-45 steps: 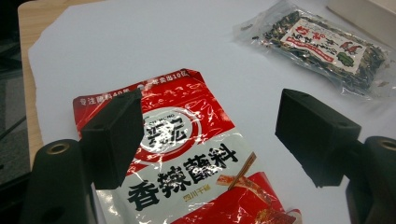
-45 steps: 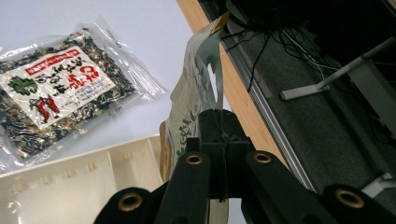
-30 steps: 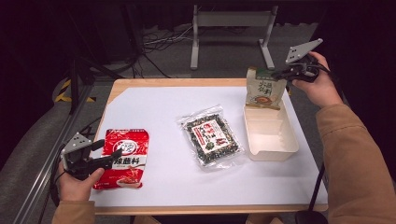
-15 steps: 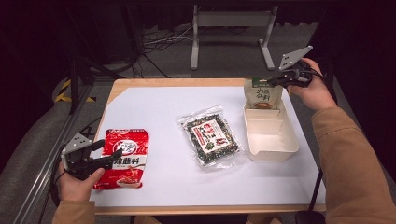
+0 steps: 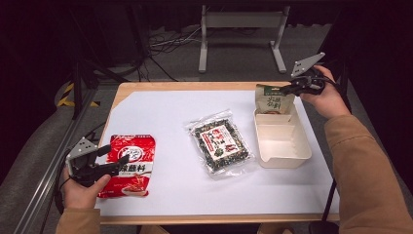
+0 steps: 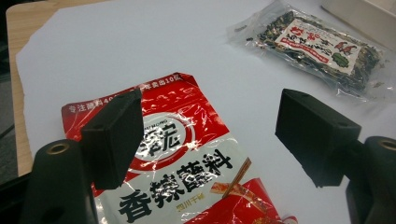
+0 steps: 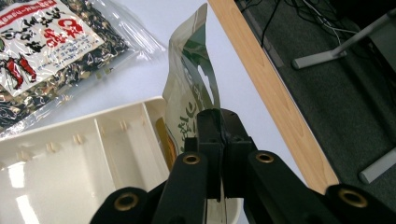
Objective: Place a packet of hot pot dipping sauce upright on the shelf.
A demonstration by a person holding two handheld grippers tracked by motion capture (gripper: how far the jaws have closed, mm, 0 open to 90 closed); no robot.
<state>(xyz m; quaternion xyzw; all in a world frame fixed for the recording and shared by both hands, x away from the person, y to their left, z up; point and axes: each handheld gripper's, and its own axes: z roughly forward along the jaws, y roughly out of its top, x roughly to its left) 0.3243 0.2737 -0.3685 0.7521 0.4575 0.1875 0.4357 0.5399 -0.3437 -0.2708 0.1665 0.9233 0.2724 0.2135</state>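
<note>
1. We see the table (image 5: 146,95) first, a wooden top covered almost to its edges by a white sheet (image 5: 170,117).
2. We find the cream tray (image 5: 282,144) near the table's right edge, its long side running front to back; a divider splits it into compartments.
3. We note the red packet (image 5: 129,163) lying flat near the front left corner, printed side up.
4. We see the clear bag of dark dried food (image 5: 221,146) flat around the middle of the table, just left of the tray and apart from it.
5. We place the green pouch (image 5: 272,100) at the far end of the tray, standing upright with its lower part inside the tray's far compartment; its top edge is pinched.
6. We see the right gripper (image 5: 288,89) closed tight on the pouch's upper edge; the right gripper view shows the jaws pressed together with the film between them.
7. We see the left gripper (image 5: 119,158) with jaws spread wide, holding nothing; it sits low over the red packet's left half.
</note>
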